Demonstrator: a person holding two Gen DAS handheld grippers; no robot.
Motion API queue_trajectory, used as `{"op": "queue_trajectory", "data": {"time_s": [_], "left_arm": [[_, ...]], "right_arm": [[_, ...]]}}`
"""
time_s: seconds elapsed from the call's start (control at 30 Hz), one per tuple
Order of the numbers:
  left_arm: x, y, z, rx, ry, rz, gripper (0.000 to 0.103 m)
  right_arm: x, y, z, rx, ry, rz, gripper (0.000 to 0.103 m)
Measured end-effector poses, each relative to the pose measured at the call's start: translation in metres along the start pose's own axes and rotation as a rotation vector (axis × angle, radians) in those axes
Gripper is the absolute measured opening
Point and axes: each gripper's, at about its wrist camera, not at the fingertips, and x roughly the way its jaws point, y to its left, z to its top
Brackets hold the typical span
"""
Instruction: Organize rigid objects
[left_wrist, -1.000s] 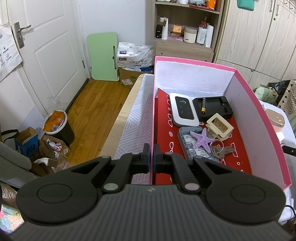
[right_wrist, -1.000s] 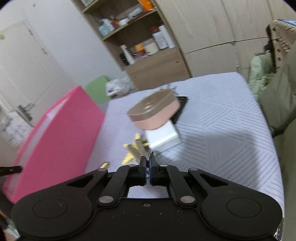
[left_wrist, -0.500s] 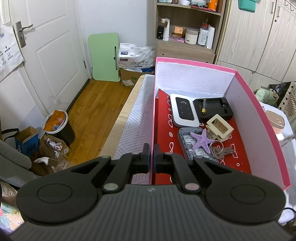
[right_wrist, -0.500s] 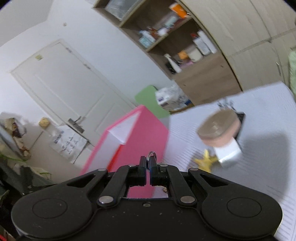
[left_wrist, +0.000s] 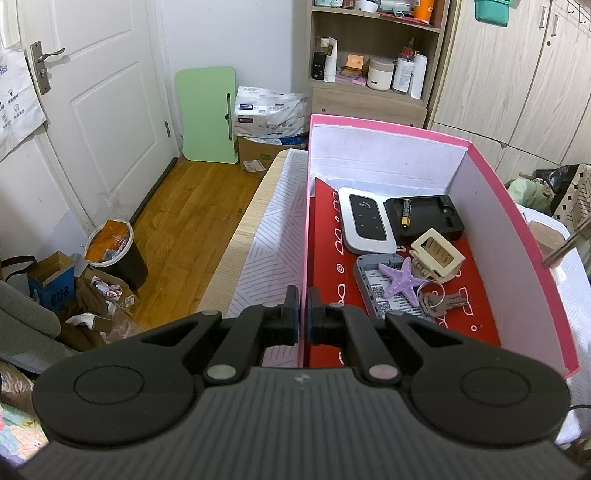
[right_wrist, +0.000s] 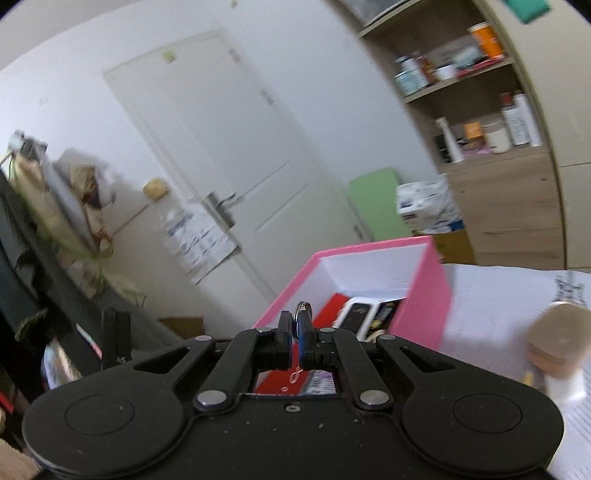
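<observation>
The left gripper (left_wrist: 303, 314) is closed on the near wall of the pink box (left_wrist: 515, 236), probably to keep it steady. The right gripper (right_wrist: 294, 334) is clamped on a key ring (right_wrist: 303, 306) above the box, just ahead of its fingertips, likely to drop it inside. Only "24" on a package (left_wrist: 271, 110) far ahead is readable.

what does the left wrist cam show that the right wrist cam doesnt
Only the left wrist view shows the purple starfish, the keys, the cream clip, and the left gripper shut on the pink box's near wall.

Only the right wrist view shows the right gripper pinching a metal key ring above the box, and the tan case on the bedspread whole.

Both show the pink box with the white device inside, plus the white door and the shelf.
</observation>
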Motion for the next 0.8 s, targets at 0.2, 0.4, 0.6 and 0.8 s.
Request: {"op": "queue_trajectory", "data": {"time_s": [0.2,0.4,0.6,0.8], "left_arm": [[0.000,0.001,0.000,-0.004,-0.001,-0.005,0.004],[0.000,0.002,0.000,-0.008,-0.005,-0.009,0.004],[0.000,0.002,0.000,-0.010,-0.004,-0.011,0.004],[0.000,0.002,0.000,-0.003,-0.003,-0.012,0.004]], "right_arm": [[0.051,0.015,-0.002,-0.062,0.126,0.018,0.006],[0.102,0.019,-0.012,-0.097,0.269,-0.018,0.006],[0.127,0.026,-0.011,-0.130,0.287,-0.058,0.010],[0.096,0.020,-0.001,-0.072,0.198,-0.047,0.012]]}}
